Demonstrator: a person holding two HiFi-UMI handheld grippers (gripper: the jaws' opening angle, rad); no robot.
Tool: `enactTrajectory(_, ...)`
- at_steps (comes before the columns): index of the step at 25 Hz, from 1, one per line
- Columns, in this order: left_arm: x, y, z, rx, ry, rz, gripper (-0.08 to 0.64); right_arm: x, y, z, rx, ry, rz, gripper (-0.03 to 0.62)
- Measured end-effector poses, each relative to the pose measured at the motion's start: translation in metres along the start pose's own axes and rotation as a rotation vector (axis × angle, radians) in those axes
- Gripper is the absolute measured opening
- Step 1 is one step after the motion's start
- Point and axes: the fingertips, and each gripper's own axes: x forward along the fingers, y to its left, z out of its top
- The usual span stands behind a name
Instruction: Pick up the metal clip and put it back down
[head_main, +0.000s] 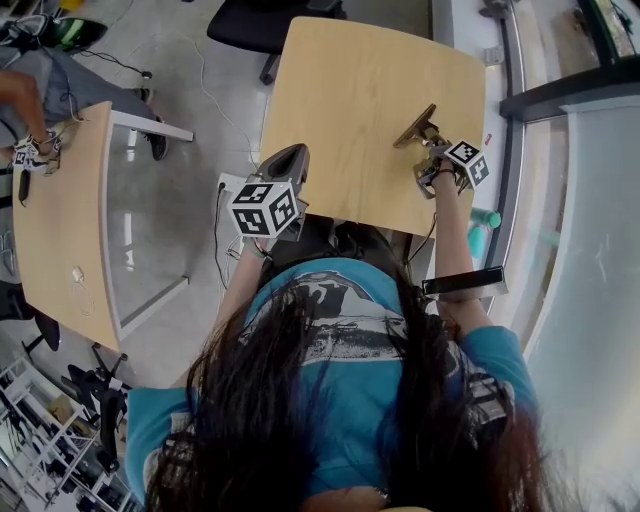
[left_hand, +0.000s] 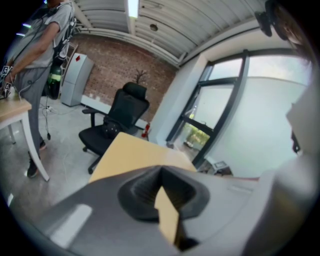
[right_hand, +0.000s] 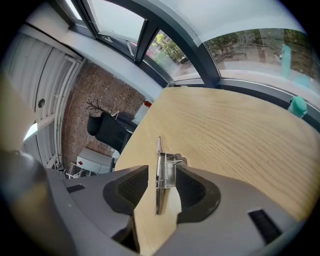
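Table (head_main: 360, 90): light wood top, rounded corners, grain visible.
On it: metal clip (right_hand: 162, 175), 1 pc, standing on edge, right part of top.
2nd table (head_main: 60, 220): same wood, to the left, well apart; small white item (head_main: 78, 272) on it.

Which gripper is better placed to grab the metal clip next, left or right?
Right. The metal clip sits between the open jaws of the right gripper; the left gripper, jaws together, is away at the table's opposite corner.
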Motion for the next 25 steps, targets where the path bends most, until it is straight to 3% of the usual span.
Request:
enactTrajectory(6, -0.002, -0.002, -0.001, 0.008, 0.005, -0.031, 0.002, -0.048, 0.021, -0.008, -0.061, -0.101, 0.040, 0.152)
enactTrajectory(15, -0.001, -0.014, -0.005, 0.039, 0.027, -0.111, 0.002, -0.106, 0.092, -0.052, -0.032, -0.123, 0.293, 0.128)
enactTrajectory(25, -0.003, -0.011, -0.016, 0.047, 0.071, -0.195, 0.002, -0.134, 0.126, -0.122, -0.043, -0.094, 0.351, 0.048)
